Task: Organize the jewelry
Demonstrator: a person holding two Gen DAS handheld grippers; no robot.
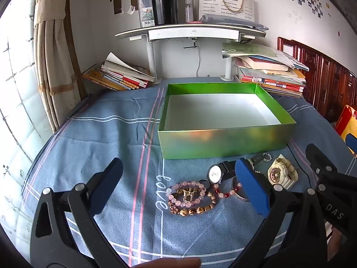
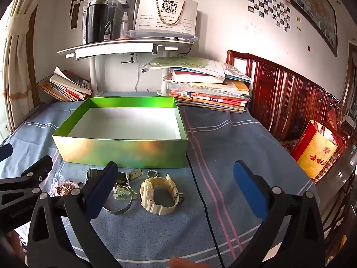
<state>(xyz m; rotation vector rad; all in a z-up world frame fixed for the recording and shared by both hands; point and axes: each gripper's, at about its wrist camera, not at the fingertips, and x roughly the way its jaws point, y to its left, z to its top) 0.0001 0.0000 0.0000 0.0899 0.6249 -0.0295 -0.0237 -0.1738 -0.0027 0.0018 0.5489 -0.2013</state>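
Observation:
An empty green box (image 1: 223,143) with a white floor stands on the blue cloth; it also shows in the right wrist view (image 2: 120,151). In front of it lie beaded bracelets (image 1: 189,197), a black watch (image 1: 215,173), a cream watch (image 1: 282,172) (image 2: 159,193), a silver bangle (image 2: 118,207) and a small ring (image 2: 152,174). My left gripper (image 1: 178,185) is open above the bracelets. My right gripper (image 2: 176,187) is open above the cream watch and holds nothing.
Book stacks (image 1: 120,76) (image 2: 209,89) lie behind the box under a white shelf (image 1: 189,31) with a black flask (image 1: 164,2). A curtain (image 1: 51,55) hangs left. A wooden headboard (image 2: 290,98) and a red-yellow bag (image 2: 316,151) are on the right.

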